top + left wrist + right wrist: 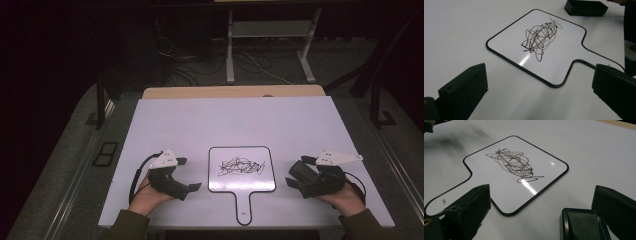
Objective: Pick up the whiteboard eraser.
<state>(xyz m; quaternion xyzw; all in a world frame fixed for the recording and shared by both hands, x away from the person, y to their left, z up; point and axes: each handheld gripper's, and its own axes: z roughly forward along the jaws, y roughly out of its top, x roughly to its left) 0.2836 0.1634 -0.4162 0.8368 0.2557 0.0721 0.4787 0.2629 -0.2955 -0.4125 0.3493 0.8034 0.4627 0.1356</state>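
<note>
Scribbled whiteboard paddle (241,170) lies unwiped, mid-bench. Left tongs (184,174) and right tongs (299,172) gape, empty. Black eraser block (581,223) sits untouched at right.

The high view looks forward and down over the whole counter (200,120). Each gripper view sits low and close, aimed inward from opposite sides; all three share the scribbled whiteboard paddle (242,170) (541,42) (511,167).

- The paddle whiteboard (554,50) looks glossy and smooth, glare on its face.
- The bench (225,120) top is matt white, smooth.
- The black block (579,225) beside it looks matt plastic.
</note>
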